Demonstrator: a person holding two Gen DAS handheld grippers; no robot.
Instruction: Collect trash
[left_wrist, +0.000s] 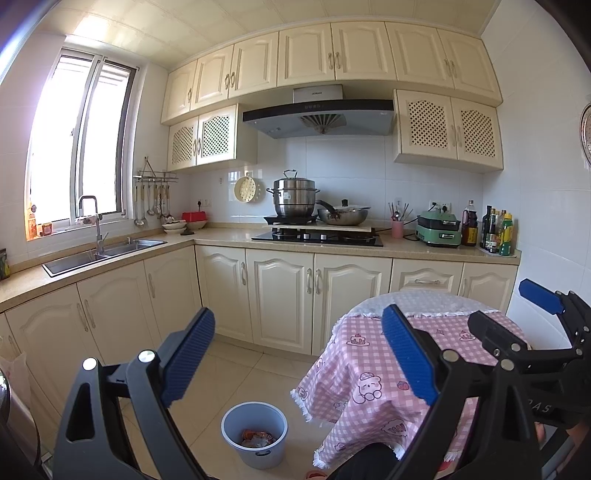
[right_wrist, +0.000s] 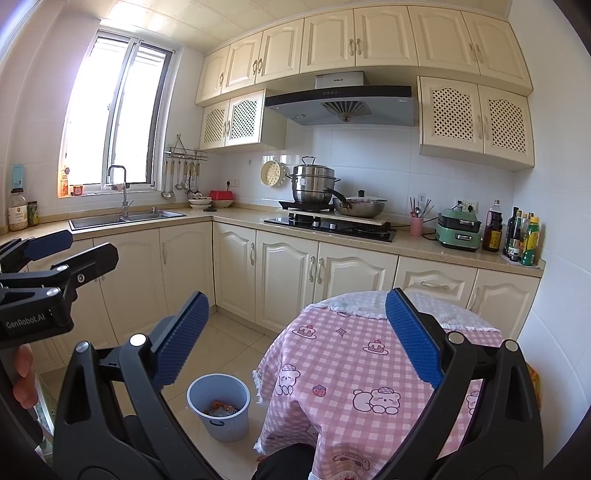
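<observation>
A grey-blue bin (left_wrist: 258, 458) (right_wrist: 225, 426) stands on the tiled floor left of a round table, with crumpled orange and white wrappers (left_wrist: 258, 438) (right_wrist: 221, 408) in its bottom. My left gripper (left_wrist: 299, 352) hangs open above the bin and the table's edge, nothing between its blue pads. My right gripper (right_wrist: 297, 338) is also open and holds nothing, level with the left one. Each gripper shows in the other's view: the right gripper (left_wrist: 517, 314) over the table, the left gripper (right_wrist: 70, 253) at the left edge. A hand (right_wrist: 24, 373) holds the left one.
The table wears a pink checked cloth (left_wrist: 369, 373) (right_wrist: 351, 362). Cream cabinets run along an L-shaped counter (left_wrist: 221, 236) with a sink (left_wrist: 103, 254), a hob with pots (left_wrist: 317, 236), an appliance and bottles (left_wrist: 498, 232). Open floor lies between bin and cabinets.
</observation>
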